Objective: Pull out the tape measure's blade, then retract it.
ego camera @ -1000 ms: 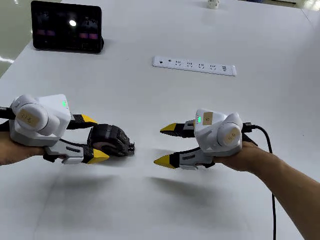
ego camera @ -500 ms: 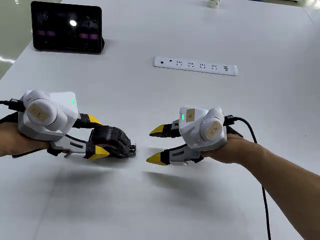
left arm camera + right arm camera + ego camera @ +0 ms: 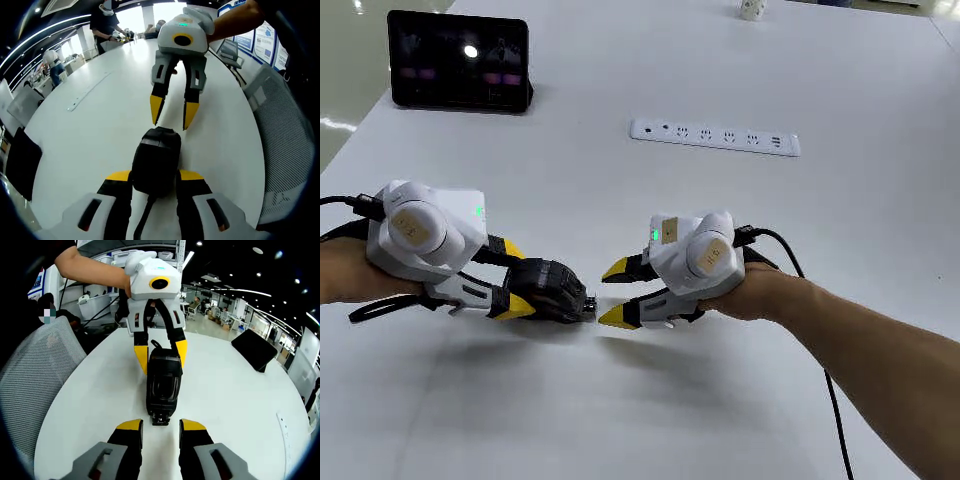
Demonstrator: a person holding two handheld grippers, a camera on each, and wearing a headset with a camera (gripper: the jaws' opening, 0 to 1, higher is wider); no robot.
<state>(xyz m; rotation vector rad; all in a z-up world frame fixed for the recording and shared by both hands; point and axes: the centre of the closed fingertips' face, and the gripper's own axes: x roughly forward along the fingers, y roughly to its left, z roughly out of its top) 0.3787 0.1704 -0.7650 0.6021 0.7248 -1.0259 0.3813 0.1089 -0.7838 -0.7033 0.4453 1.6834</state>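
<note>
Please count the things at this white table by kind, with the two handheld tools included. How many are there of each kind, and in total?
tape measure: 1
power strip: 1
tablet: 1
small white object at the far edge: 1
tools: 2, the left tool and the right tool
Total: 6

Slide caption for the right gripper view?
Open right gripper faces the blade tip of a tape measure clamped in the left gripper.

Tape measure (image 3: 548, 288) stands before the right gripper (image 3: 612, 294); bare table (image 3: 620, 420) around.
</note>
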